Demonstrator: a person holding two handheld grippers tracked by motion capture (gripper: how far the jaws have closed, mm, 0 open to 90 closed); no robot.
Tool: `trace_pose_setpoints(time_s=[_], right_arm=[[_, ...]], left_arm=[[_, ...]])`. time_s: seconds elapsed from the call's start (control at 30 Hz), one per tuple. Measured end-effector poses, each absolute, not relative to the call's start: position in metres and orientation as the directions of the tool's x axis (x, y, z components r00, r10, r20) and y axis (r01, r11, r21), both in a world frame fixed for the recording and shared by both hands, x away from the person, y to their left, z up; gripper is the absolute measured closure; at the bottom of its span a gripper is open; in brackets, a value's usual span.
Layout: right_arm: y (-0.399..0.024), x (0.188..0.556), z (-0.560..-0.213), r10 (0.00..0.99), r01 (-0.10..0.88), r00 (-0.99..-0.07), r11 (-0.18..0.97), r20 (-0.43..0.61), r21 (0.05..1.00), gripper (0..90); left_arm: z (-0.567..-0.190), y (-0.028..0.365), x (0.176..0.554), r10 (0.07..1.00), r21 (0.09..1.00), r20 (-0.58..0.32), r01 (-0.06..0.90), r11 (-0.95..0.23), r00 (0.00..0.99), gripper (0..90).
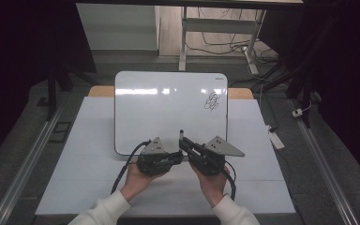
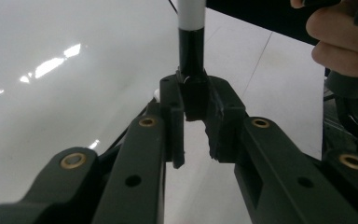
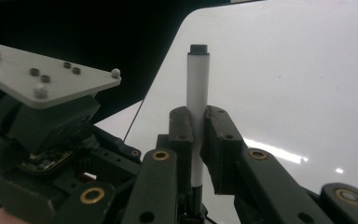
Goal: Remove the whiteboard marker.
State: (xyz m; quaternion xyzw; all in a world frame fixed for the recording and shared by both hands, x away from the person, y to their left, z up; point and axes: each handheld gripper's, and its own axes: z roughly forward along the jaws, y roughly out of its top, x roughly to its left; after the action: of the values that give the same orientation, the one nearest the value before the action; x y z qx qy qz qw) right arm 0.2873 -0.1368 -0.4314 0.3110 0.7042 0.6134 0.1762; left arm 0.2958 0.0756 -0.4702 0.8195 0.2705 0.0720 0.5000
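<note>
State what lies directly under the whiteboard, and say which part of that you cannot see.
The whiteboard lies on a white sheet that covers the table. At the far corners, tan tabletop shows beyond the sheet. Whatever sits beneath the board itself is covered, so it cannot be told.

Left gripper point(image 2: 193, 105) has its jaws clamped on the black end of a marker point(image 2: 191, 42) pointing to 12 o'clock. Whiteboard point(image 2: 65, 93) behind, a hand point(image 2: 342, 42) at 2 o'clock.
</note>
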Motion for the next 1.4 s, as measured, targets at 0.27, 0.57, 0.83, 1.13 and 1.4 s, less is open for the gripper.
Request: trace_pose_setpoints(time_s=[0.27, 0.57, 0.83, 1.13, 1.4], right_arm=[[-0.148, 0.305, -0.433, 0.539, 0.335, -0.824, 0.216, 0.175, 0.917, 66.5], [-0.149, 0.306, -0.435, 0.467, 0.340, -0.872, 0.359, 0.148, 0.869, 70.1], [-0.145, 0.305, -0.435, 0.446, 0.334, -0.886, 0.426, 0.126, 0.841, 79.8], [-0.143, 0.305, -0.437, 0.438, 0.330, -0.890, 0.424, 0.128, 0.843, 78.0], [-0.143, 0.304, -0.437, 0.445, 0.339, -0.885, 0.421, 0.134, 0.842, 80.4]], left_arm=[[-0.468, 0.076, 0.293, 0.498, 0.833, -0.077, 0.330, -0.445, 0.864, 77.8], [-0.462, 0.072, 0.289, 0.462, 0.816, -0.029, 0.288, -0.501, 0.886, 77.8], [-0.462, 0.071, 0.289, 0.433, 0.796, 0.001, 0.262, -0.546, 0.901, 77.8], [-0.462, 0.070, 0.290, 0.412, 0.786, -0.008, 0.261, -0.561, 0.911, 77.8], [-0.462, 0.071, 0.291, 0.405, 0.789, -0.024, 0.266, -0.554, 0.914, 77.9]])
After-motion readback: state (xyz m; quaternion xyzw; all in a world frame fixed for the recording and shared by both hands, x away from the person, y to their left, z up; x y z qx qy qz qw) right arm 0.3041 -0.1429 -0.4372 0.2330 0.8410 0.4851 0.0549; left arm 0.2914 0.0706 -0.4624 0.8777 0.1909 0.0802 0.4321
